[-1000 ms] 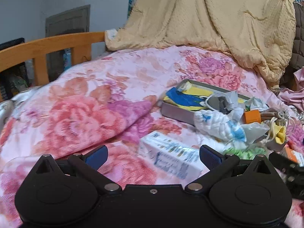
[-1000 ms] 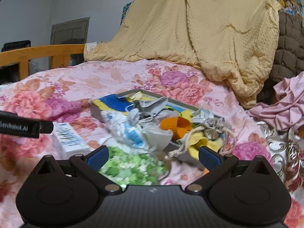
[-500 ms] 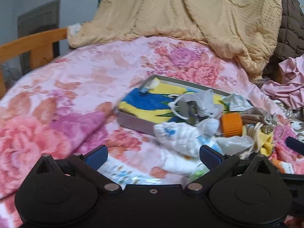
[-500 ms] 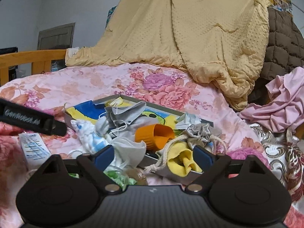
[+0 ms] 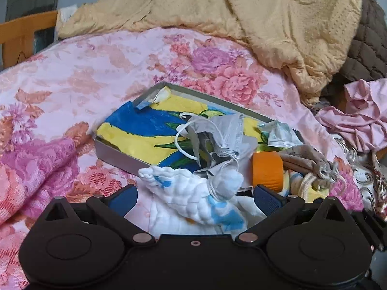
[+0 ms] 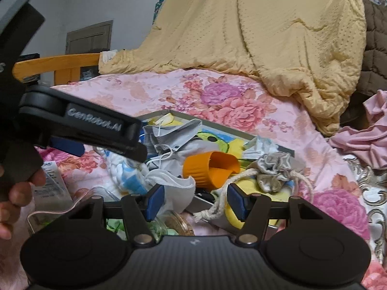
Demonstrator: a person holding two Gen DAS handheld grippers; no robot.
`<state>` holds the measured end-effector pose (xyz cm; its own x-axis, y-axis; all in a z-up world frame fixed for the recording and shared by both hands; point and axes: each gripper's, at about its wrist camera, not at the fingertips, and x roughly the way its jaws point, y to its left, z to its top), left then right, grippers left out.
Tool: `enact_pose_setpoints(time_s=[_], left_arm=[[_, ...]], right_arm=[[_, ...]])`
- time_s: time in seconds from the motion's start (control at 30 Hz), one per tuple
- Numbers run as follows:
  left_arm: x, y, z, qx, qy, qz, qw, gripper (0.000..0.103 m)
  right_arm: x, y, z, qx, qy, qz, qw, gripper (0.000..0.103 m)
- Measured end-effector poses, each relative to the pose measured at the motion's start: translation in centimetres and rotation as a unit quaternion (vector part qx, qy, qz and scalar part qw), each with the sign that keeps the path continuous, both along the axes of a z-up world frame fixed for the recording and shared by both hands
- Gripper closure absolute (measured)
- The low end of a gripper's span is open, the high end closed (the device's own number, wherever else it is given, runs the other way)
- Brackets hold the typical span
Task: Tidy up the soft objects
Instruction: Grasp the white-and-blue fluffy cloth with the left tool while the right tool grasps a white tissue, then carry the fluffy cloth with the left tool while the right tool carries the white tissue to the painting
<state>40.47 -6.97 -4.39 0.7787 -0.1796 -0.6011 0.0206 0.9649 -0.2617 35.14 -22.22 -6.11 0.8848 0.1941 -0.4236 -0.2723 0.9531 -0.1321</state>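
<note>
A shallow grey tray (image 5: 113, 153) with a blue and yellow picture lies on the flowered bedspread. Grey face masks (image 5: 217, 133) lie in it. A white and blue quilted cloth (image 5: 191, 200) lies at its near edge, between the open fingers of my left gripper (image 5: 196, 197). An orange plastic cap (image 5: 267, 170) and a grey drawstring pouch (image 5: 309, 159) lie to the right. My right gripper (image 6: 196, 201) is partly open and empty, just above a white mask (image 6: 179, 186), with the orange cap (image 6: 208, 169) and the pouch (image 6: 273, 171) beyond it.
A heaped yellow blanket (image 5: 241, 17) lies behind the tray, pink cloth (image 5: 358, 120) to the right, a wooden bed rail (image 5: 21, 36) to the left. A white carton (image 6: 50, 188) and a clear bag of green stuff (image 6: 116, 224) lie near the right gripper.
Both grippers have moved forward and right toward the tray. The left gripper now straddles the white and blue cloth. The right gripper's fingers have closed partway.
</note>
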Motion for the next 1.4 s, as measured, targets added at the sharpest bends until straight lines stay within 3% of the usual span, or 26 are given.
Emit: enact_pose_setpoints(time_s=[0.13, 0.2, 0.37, 0.67, 0.73, 0.8, 1.07, 1.4], left_arm=[[1.0, 0.7, -0.7, -0.037, 0.019, 0.015, 0.999, 0.007], [1.6, 1.1, -1.3, -0.055, 0.037, 0.016, 0.9977, 0.018], [2.4, 1.8, -2.4, -0.11, 0.063, 0.024, 0.9916, 0.023], [2.4, 2.2, -2.8, -0.141, 0.069, 0.039, 0.9869, 0.051], [2.3, 2.6, -2.8, -0.155, 0.072, 0.042, 0.9844, 0.054], [2.1, 3.1, -2.7, -0.17, 0.074, 0.045, 0.9816, 0.058], [0.8, 3.5, -1.7, -0.167, 0.061, 0.042, 0.9832, 0.072], [-0.8, 4.0, 0.9, -0.153, 0.039, 0.057, 0.9858, 0.077]], right_arm=[[0.4, 0.1, -0.3, 0.005, 0.009, 0.018, 1.0, 0.04], [0.5, 0.3, -0.4, 0.006, 0.012, 0.033, 0.999, 0.04], [0.9, 0.7, -0.4, 0.003, 0.012, 0.045, 0.999, 0.045], [2.0, 0.7, -0.7, 0.006, 0.031, 0.05, 0.998, 0.069], [2.3, 0.9, -0.9, 0.005, 0.039, 0.051, 0.998, 0.085], [2.3, 0.9, -1.0, 0.007, 0.042, 0.053, 0.998, 0.092], [1.6, 1.0, -0.7, 0.013, 0.028, 0.06, 0.998, 0.097], [0.4, 0.5, 1.2, 0.029, -0.018, 0.053, 0.998, 0.098]])
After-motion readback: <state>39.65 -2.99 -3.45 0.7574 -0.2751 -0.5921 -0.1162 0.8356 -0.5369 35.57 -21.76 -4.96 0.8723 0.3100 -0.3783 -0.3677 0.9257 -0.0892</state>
